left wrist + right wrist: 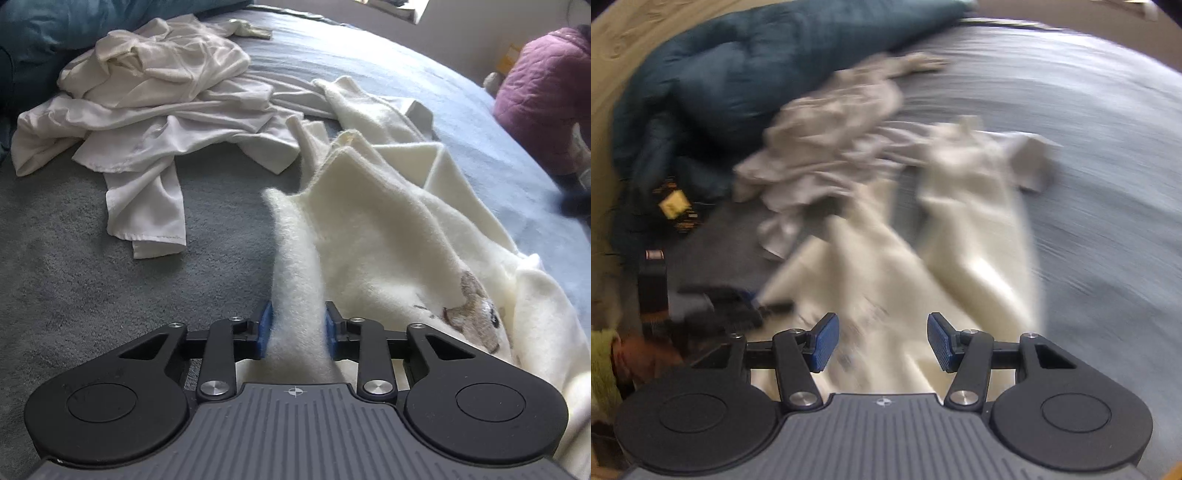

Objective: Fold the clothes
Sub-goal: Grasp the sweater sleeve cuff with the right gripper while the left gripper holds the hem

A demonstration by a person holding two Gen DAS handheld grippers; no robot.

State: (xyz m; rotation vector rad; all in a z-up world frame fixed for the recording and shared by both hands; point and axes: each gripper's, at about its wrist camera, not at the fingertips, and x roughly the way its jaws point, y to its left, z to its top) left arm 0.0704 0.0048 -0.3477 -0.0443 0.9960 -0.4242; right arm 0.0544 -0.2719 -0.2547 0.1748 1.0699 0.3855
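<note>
A cream fleece garment (388, 236) with a bear print (476, 310) lies bunched on the grey-blue bed (351, 59). My left gripper (298, 332) is shut on a raised fold of it, and the fleece fills the gap between the blue pads (264, 332). In the blurred right wrist view, the same cream garment (886, 266) stretches away below my right gripper (882, 341). That gripper hangs above the cloth with its jaws open and nothing between them.
A crumpled pile of white clothes (159, 92) lies behind the fleece, also visible as the white pile (834, 122). A dark teal duvet (738, 66) is heaped at the far left. A person in a purple quilted jacket (543, 99) is at the bed's right edge.
</note>
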